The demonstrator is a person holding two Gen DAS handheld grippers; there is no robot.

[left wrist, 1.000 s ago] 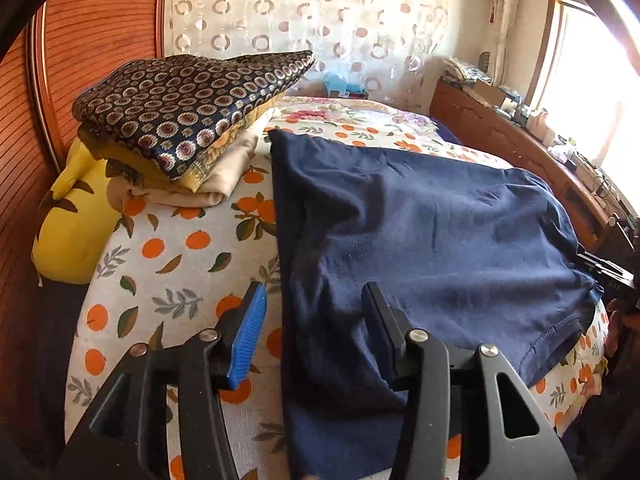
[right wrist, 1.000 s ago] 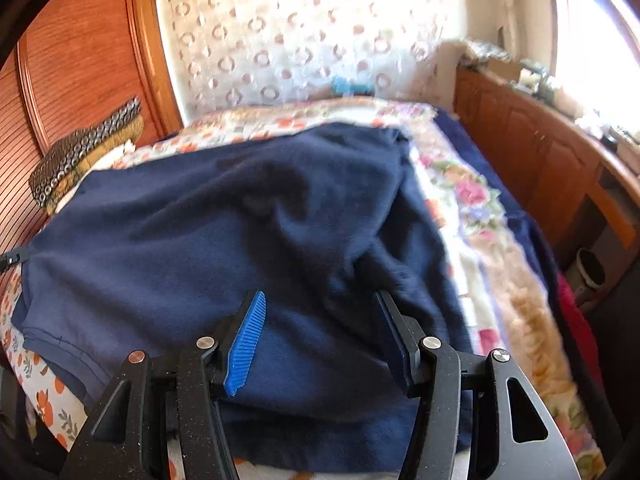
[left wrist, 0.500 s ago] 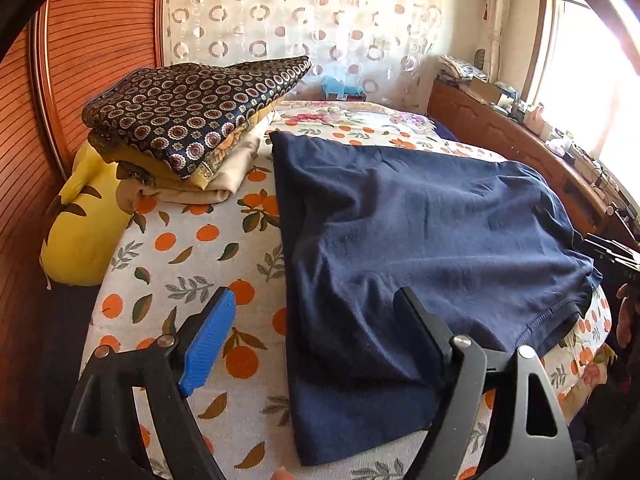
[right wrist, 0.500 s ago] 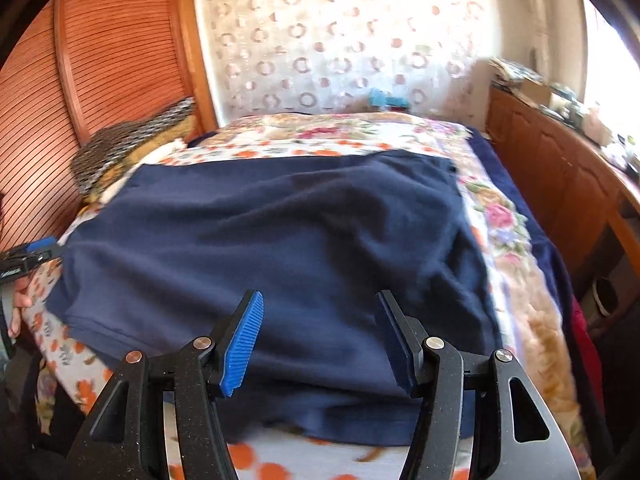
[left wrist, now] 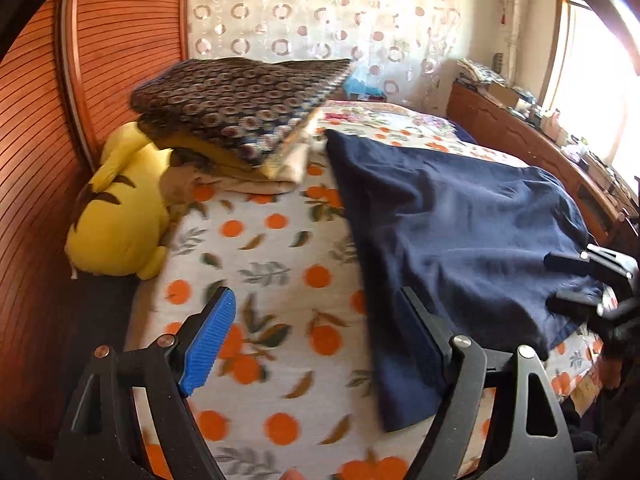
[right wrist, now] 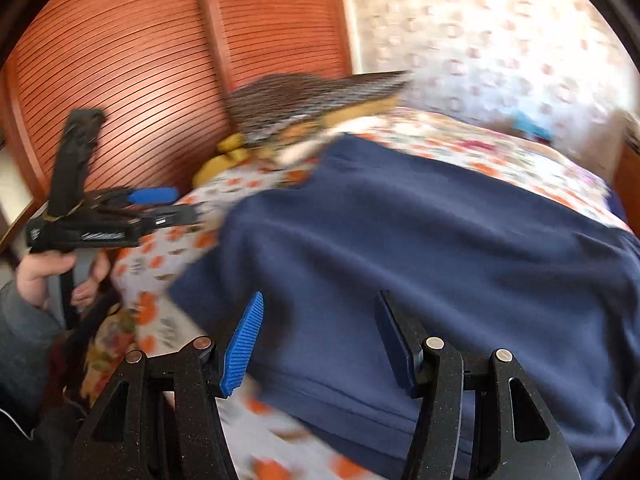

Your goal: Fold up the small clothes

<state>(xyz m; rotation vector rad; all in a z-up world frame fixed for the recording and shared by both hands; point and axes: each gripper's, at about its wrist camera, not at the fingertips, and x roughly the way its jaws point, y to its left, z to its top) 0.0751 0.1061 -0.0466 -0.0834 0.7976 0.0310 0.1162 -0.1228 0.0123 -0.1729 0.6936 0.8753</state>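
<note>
A navy blue garment (left wrist: 460, 220) lies spread flat on the orange-print bed cover (left wrist: 260, 260). My left gripper (left wrist: 316, 320) stands wide open over the garment's left edge, with nothing between its blue pads (left wrist: 208, 344). In the blurred right wrist view, my right gripper (right wrist: 320, 332) is open just above the garment's near hem (right wrist: 420, 240), and its pads are not pressing on the cloth. The left gripper (right wrist: 160, 204) shows there at the left, held by a hand (right wrist: 40, 272). The right gripper (left wrist: 580, 276) pokes in at the right edge of the left wrist view.
A pile of folded patterned cloths (left wrist: 240, 108) sits at the head of the bed beside a yellow plush toy (left wrist: 116, 216). Slatted wooden panels (left wrist: 100, 40) stand on the left. A cluttered wooden dresser (left wrist: 520, 136) runs along the right under a bright window.
My left gripper opened wider and drew back to the left, off the garment. My right gripper swung left along the near hem, turning toward the wooden panels; the garment now lies flatter.
</note>
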